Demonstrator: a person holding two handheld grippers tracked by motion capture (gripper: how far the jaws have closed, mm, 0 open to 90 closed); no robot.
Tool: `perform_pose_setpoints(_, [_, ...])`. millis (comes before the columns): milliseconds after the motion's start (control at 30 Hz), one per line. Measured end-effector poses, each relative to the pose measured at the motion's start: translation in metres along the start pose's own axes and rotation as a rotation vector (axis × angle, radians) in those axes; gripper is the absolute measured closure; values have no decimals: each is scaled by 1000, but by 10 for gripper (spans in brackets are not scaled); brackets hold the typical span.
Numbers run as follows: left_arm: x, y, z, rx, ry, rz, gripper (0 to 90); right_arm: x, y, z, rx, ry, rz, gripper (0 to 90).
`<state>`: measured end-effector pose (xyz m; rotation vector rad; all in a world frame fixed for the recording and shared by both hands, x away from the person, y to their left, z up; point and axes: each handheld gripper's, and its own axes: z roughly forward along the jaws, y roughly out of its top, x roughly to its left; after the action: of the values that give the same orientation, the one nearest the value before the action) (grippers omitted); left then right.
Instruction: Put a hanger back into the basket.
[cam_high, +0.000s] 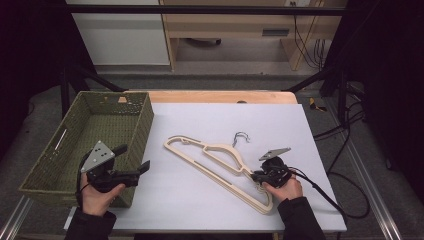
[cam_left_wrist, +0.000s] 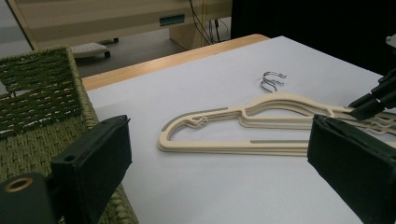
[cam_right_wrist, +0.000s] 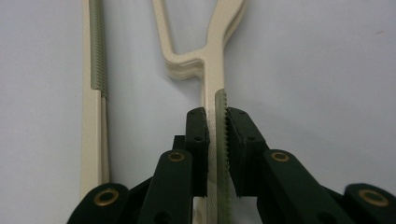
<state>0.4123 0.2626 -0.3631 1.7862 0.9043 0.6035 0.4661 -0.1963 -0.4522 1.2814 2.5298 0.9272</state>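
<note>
On the white counter (cam_high: 200, 200), the right claw (cam_right_wrist: 216, 140) is clamped on the cream plastic hangers' (cam_high: 220, 162) ribbed arm. Lift level, keeping the stack together. Left claw (cam_high: 134, 161) gapes empty beside the green woven basket (cam_high: 60, 165).

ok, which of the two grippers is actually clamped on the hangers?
The right gripper: its jaws pinch a shoulder arm of the cream hangers. The left gripper hangs open beside the green basket, touching nothing.

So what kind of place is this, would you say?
Probably a lab or workshop set up for recording: a white-topped table inside a dark frame, loose cables on a grey floor, and plain wooden furniture behind.
</note>
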Motion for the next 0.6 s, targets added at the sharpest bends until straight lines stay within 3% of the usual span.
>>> perform_pose_setpoints(133, [-2,0,1,5,-4,4,64,-1,0,-1,-3,-1,-17,794])
perform_pose_setpoints(233, [-2,0,1,6,-4,4,65,1,0,2,5,-1,12,794])
perform_pose_setpoints(333, [-2,0,1,5,-4,4,66,0,-1,2,1,-1,-17,796])
perform_pose_setpoints(533, [-6,1,3,6,-10,3,69,3,1,-6,-25,-17,-16,798])
perform_pose_setpoints(600, [-9,1,5,7,-16,1,72,4,2,-9,-40,-24,-47,799])
